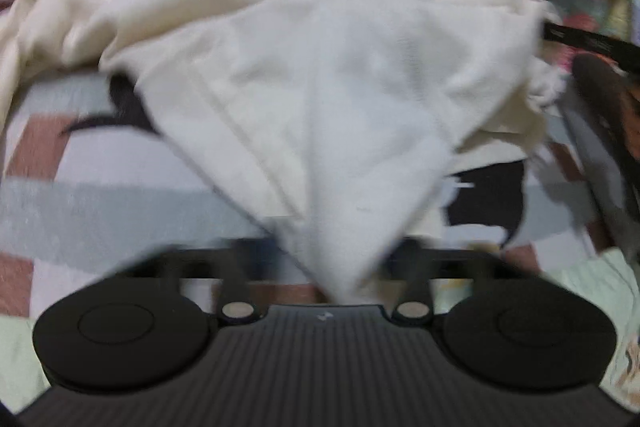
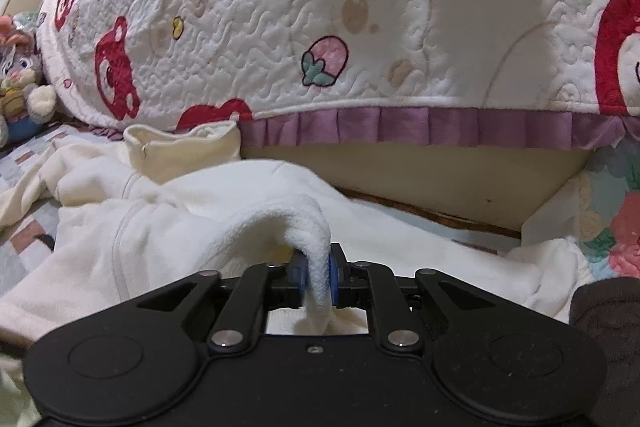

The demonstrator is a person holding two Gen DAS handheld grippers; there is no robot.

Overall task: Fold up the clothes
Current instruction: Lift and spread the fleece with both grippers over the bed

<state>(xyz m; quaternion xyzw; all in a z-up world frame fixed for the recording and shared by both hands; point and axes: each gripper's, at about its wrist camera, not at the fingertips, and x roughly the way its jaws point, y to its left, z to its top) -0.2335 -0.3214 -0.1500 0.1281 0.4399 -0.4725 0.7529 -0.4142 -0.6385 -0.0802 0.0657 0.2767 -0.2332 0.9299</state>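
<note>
A cream-white fleece garment lies spread on the patterned bed. My right gripper is shut on a fold of its fabric, pinched between the blue pads and lifted a little. In the blurred left wrist view, my left gripper is shut on a corner of the same garment, which fans up and away from the fingers and hides them. The right gripper's black arm shows at the right edge of that view.
A quilted white blanket with red bears and a purple frill is piled behind the garment. A cream cushion lies at its foot. Plush toys sit at the far left. The bedsheet has grey, pink and white blocks.
</note>
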